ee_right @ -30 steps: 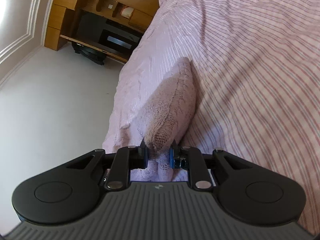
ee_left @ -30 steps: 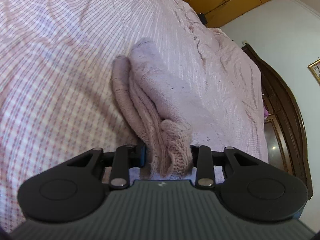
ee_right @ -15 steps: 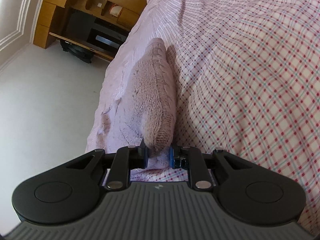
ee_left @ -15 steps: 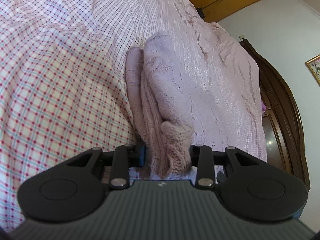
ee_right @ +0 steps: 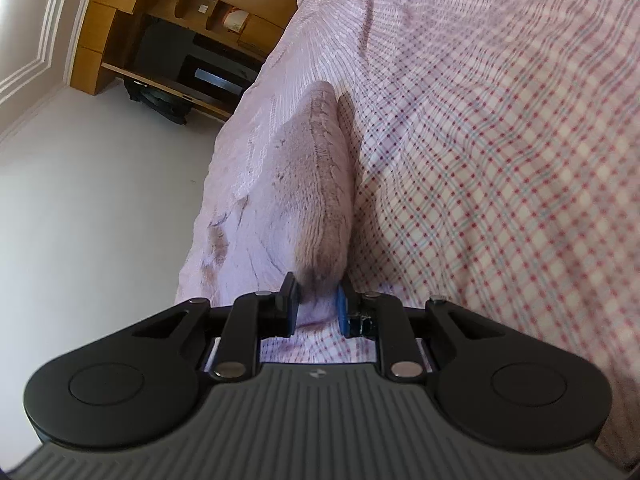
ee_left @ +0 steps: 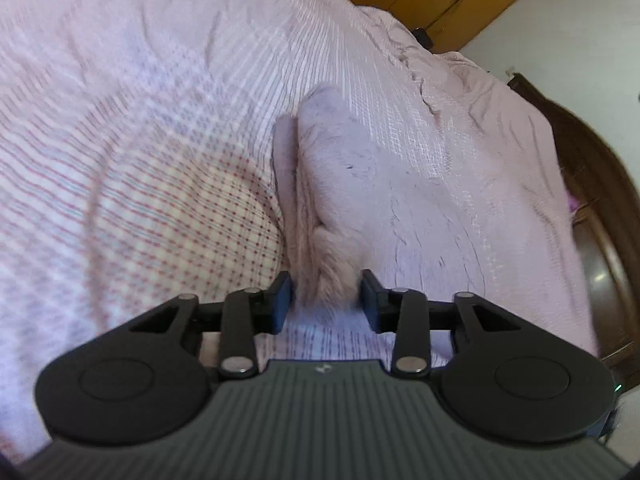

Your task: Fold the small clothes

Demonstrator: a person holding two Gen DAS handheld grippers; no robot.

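Knitted garment (ee_left: pixel 336 184) pinched by both grippers near bed (ee_right: pixel 500 160) edge.

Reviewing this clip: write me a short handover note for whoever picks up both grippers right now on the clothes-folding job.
Left gripper: shut on a bunched knitted end of the pink knit garment.
Right gripper: shut on another edge of the same garment.
Where things are: the garment stretches away from both grippers and lies on the checked bedspread, near the side of the bed that faces the floor.
Done: it is already doubled over, with layers visible along its edge.
Left: probably lay the held ends down, let go, and smooth or fold once more. No other clothes are in view.
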